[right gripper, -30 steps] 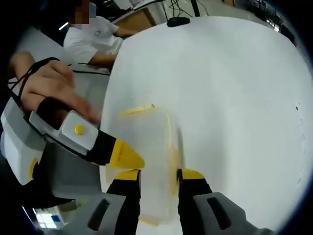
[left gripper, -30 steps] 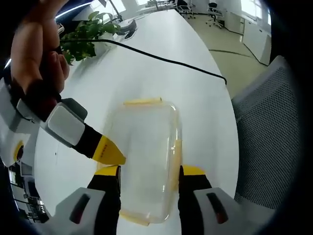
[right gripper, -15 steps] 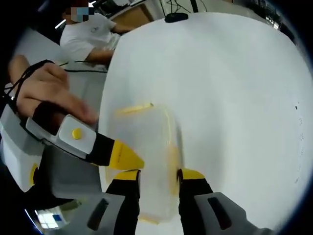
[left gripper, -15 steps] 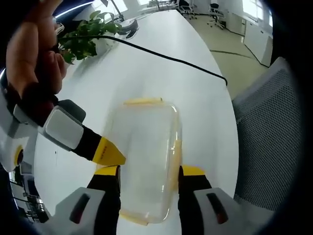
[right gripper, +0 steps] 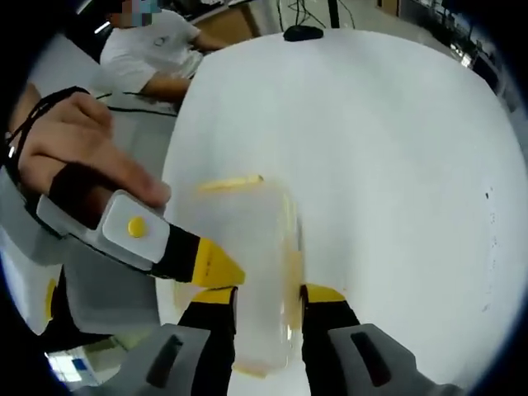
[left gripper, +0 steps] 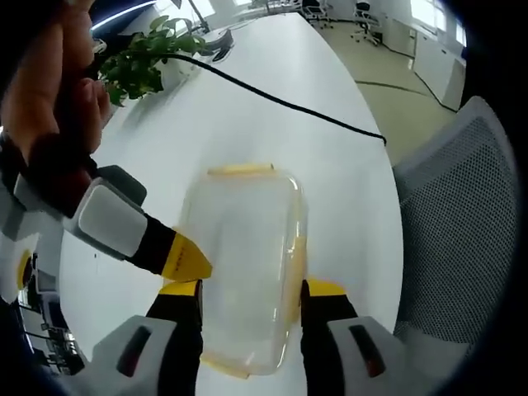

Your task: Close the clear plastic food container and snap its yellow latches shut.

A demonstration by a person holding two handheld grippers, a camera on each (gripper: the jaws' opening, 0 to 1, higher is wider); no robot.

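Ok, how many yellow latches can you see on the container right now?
3 on the container: far end, right long side, near end between the left gripper jaws. A fourth may be hidden.

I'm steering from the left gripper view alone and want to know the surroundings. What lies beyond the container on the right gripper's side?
Observer: In the right gripper view, a person in a white shirt sits beyond the far left edge of the table.
Operator: Anything lying on the table out there?
Observer: A small dark object lies near the far edge. It is too small to identify.
Operator: And the right gripper itself?
Observer: The right gripper has its jaws apart, one on each side of the clear container, with a yellow latch at the container's far end.
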